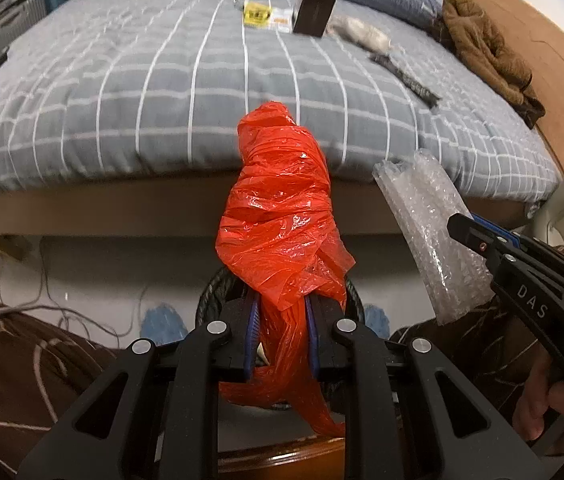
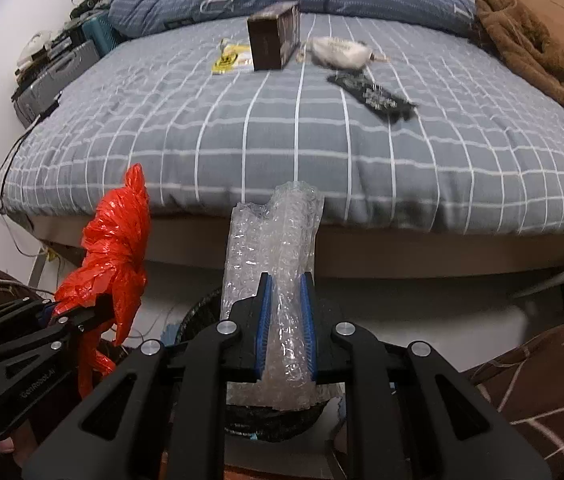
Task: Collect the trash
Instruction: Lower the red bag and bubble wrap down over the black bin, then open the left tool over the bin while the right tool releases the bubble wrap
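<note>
The left gripper (image 1: 281, 320) is clamped tight on a crumpled red plastic bag (image 1: 282, 216), its blue pads pressing both sides of the twisted plastic; the bag's bulk stands up past the fingertips and a loose tail hangs down behind them. The right gripper (image 2: 286, 316) is likewise closed hard on a folded roll of clear bubble wrap (image 2: 274, 264), which sticks out above and below the pads.

Both held pieces hang over a dark mesh waste bin (image 2: 202, 320) that stands on the floor at the foot of the bed (image 2: 282, 140). In the left wrist view the bin's rim shows directly beneath the red bag, and the bubble wrap sits to the right of it.

On the bed, covered by a grey quilt with a white grid, more things lie well back from the bin toward the pillows: a dark brown box (image 2: 274, 40) standing upright, a yellow packet (image 2: 230, 60) just left of the box, a whitish crumpled bag (image 2: 338, 52) just right of it, and a flat black wrapper (image 2: 374, 96) nearer the foot. A brown fuzzy garment (image 2: 530, 48) lies along the bed's right edge.
</note>
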